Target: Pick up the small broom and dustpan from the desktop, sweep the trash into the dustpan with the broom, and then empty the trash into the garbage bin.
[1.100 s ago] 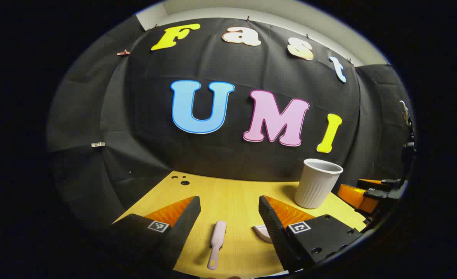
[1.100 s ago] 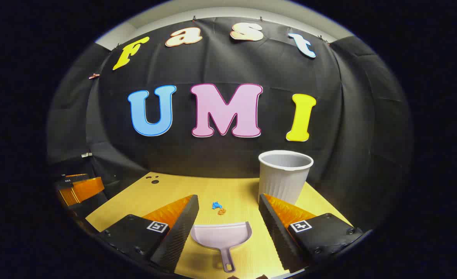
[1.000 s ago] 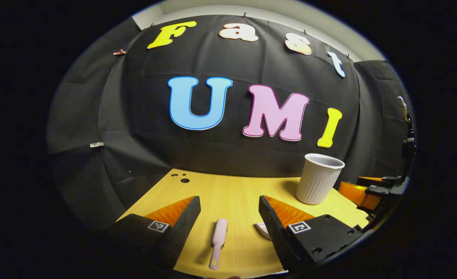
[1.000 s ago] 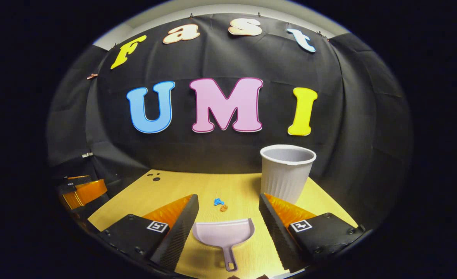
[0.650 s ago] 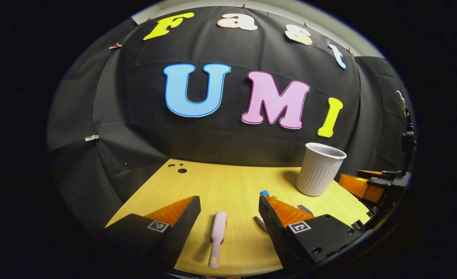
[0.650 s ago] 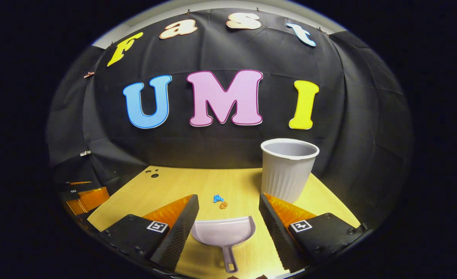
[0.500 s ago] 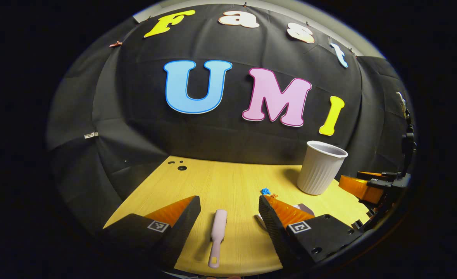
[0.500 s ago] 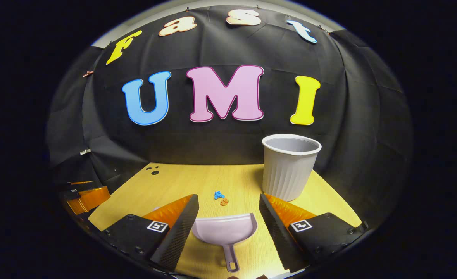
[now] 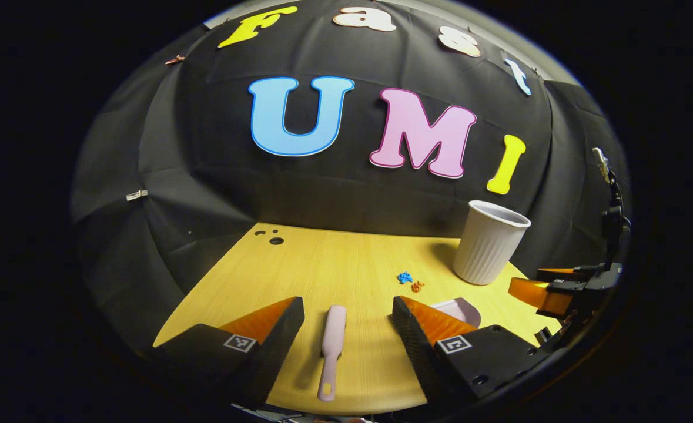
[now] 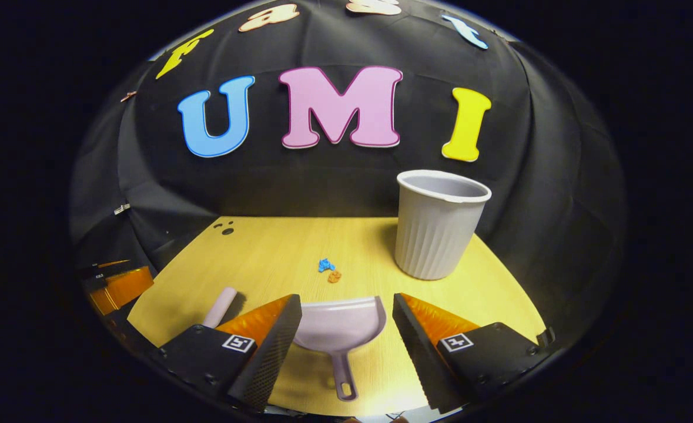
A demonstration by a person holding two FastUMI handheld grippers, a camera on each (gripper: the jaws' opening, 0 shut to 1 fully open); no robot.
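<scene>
Both cams tipped further down vs approx 1 s ago: more of the pale yellow wood-grain desktop (image 9: 346, 264) in frame, wall cloth pushed toward top.

Left gripper (image 9: 346, 314): jaws wide apart, gripping nothing. Small pink plastic broom (image 9: 331, 343) lying flat on desktop between the fingers, bottom centre of left gripper view, handle end toward cam, not touched. Now closer and better centred than before.

Right gripper (image 10: 346, 311): also spread wide, nothing held. Pale pink plastic dustpan (image 10: 339, 326) flat between its fingers, bottom centre of right gripper view, handle toward cam, mouth facing away. Broom tip now peeking in at lower left of that view, absent earlier.

Trash, i.e. small blue and orange scraps (image 10: 327, 270), just beyond pan mouth, mid-frame. Grey ribbed plastic bin (image 10: 437, 226) upright, right of centre, well apart from scraps.

Reads as approach phase, both pickups not yet made. Next probably: drop lower, close on each handle. Risk: thin handles flat on desktop, fingertips likely to scrape the wood or slip off.
</scene>
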